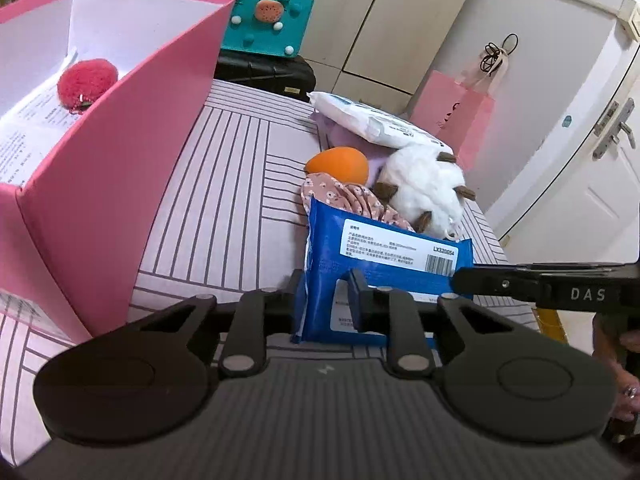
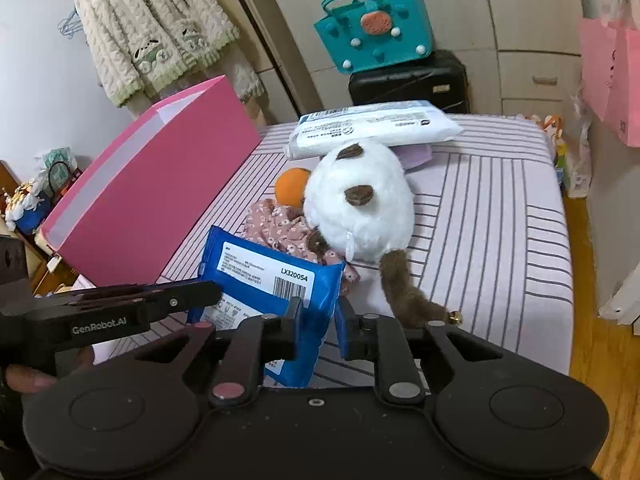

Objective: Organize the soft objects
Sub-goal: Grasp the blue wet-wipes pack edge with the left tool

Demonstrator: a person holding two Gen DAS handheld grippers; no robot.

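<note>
Both grippers grasp the blue pack, the left gripper (image 1: 325, 300) and right gripper (image 2: 318, 330) each clenched on a near edge. The pack (image 1: 384, 256) stands raised over the bed (image 1: 224, 184), long axis left-right. The pink box (image 1: 120, 184) lies far-left, nearer the left hand. Only the left view shows its inside, holding a red pompom (image 1: 86, 84).
</note>
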